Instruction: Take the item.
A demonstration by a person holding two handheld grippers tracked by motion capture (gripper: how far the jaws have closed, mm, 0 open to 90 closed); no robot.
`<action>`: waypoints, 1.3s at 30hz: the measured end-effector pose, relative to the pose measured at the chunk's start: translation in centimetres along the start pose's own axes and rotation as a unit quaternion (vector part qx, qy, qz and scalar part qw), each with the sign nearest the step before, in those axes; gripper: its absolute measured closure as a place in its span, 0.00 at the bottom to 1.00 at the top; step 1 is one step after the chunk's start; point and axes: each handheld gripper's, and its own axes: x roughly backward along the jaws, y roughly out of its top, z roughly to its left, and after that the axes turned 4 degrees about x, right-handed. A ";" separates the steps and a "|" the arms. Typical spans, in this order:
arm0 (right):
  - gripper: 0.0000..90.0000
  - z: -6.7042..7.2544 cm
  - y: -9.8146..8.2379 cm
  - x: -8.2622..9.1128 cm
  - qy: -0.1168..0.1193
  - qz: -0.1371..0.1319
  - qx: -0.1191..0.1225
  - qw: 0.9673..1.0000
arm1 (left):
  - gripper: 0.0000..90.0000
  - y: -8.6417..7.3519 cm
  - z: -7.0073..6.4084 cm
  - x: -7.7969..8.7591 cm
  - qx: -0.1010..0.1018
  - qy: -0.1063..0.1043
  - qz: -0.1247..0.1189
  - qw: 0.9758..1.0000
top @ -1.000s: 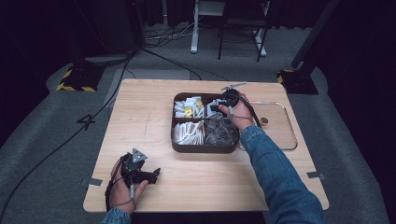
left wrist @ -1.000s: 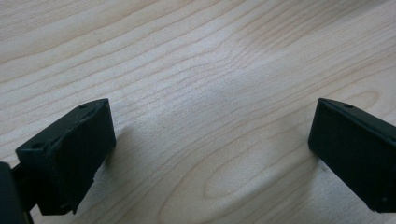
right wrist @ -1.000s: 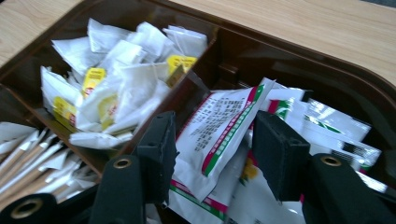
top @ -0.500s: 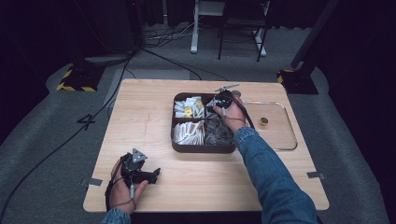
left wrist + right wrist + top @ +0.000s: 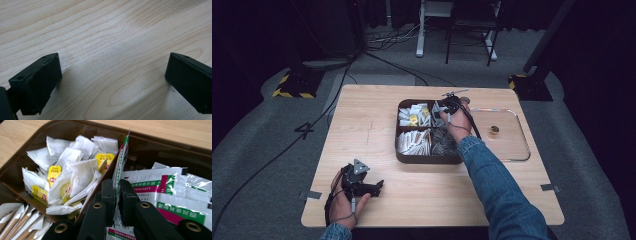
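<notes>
Your right gripper (image 5: pixel 116 195) has just been closing and now pinches a green-and-white sachet (image 5: pixel 120 167) edge-on, upright over the brown tray (image 5: pixel 427 159), in its far right compartment by the divider. Tea bags (image 5: pixel 75 170) sit beside it. Your left gripper (image 5: pixel 112 82) rests released on the table (image 5: pixel 105 30), probably touching it.

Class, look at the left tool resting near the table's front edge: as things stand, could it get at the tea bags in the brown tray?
Probably yes. The left tool is open and empty, with bare table up to the tea bags; the right tool, shut on a sachet, works the neighbouring compartment.
</notes>
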 end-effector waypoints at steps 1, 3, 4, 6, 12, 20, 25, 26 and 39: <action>0.94 0.0 0.1 0.2 -0.002 -0.003 0.000 1.000 | 0.01 0.0 0.0 0.0 0.000 0.000 0.000 1.000; 0.94 -0.1 0.2 0.6 -0.001 -0.007 -0.001 1.000 | 0.01 0.0 0.0 0.0 0.000 0.000 0.000 1.000; 0.94 -0.2 0.2 0.8 -0.002 -0.010 0.000 1.000 | 0.01 0.0 0.0 0.0 0.001 0.000 0.000 1.000; 0.94 -0.4 0.3 1.3 -0.001 -0.017 -0.001 1.000 | 0.01 0.0 0.0 0.0 0.000 -0.001 -0.001 1.000; 0.94 -1.0 0.5 3.0 0.006 -0.037 0.000 0.999 | 0.01 0.0 0.0 -0.1 0.002 0.000 -0.003 1.000; 0.94 -1.0 0.6 6.0 0.038 -0.067 0.008 0.997 | 0.01 0.0 0.0 0.0 0.001 0.000 -0.002 1.000; 0.94 -0.5 0.4 8.3 0.060 -0.082 0.024 0.995 | 0.01 0.0 0.0 0.0 0.001 0.000 -0.002 1.000; 0.94 -0.3 0.3 8.7 0.064 -0.085 0.028 0.994 | 0.01 0.0 0.0 -0.1 0.001 0.000 -0.002 1.000; 0.94 2.1 -1.8 14.2 0.128 -0.103 0.060 0.985 | 0.01 0.0 0.0 0.0 0.000 0.001 -0.001 1.000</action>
